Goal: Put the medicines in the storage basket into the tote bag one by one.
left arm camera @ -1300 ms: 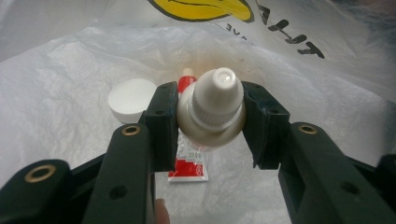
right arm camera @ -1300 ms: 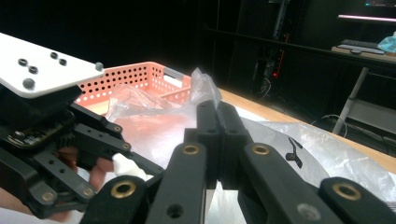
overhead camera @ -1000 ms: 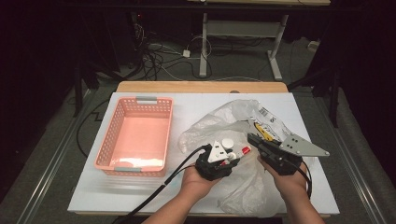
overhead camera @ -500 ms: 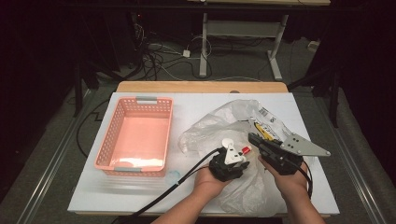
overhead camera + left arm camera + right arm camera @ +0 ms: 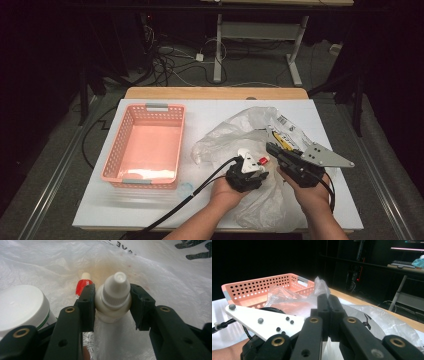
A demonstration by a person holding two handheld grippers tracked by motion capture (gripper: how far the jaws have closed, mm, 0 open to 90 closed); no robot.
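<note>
A small white dropper bottle [image 5: 115, 298] stands between the jaws of my left gripper [image 5: 112, 293], and both pads press on its shoulder. Just behind the left jaw lies a red tube [image 5: 82, 286] with a cream cap, and a white-lidded jar [image 5: 22, 306] sits beside it. All of them rest in a crumpled clear plastic bag [image 5: 235, 132]. In the high view my left gripper [image 5: 252, 172] points down into the bag. My right gripper [image 5: 328, 298] is shut on a fold of the bag [image 5: 321, 286] and holds it up. It sits right of the left one [image 5: 274, 148].
A salmon-pink perforated basket [image 5: 115, 155] stands at the left of the white table [image 5: 210, 112]; it also lies beyond my right gripper's jaws [image 5: 249, 287]. A small clear object [image 5: 185, 189] lies by the basket's near corner. Printed packaging [image 5: 287, 130] shows inside the bag's far right.
My left gripper has shifted a little to the right and lower, nearer the right gripper. The right gripper and the bag fold it holds have stayed put.
</note>
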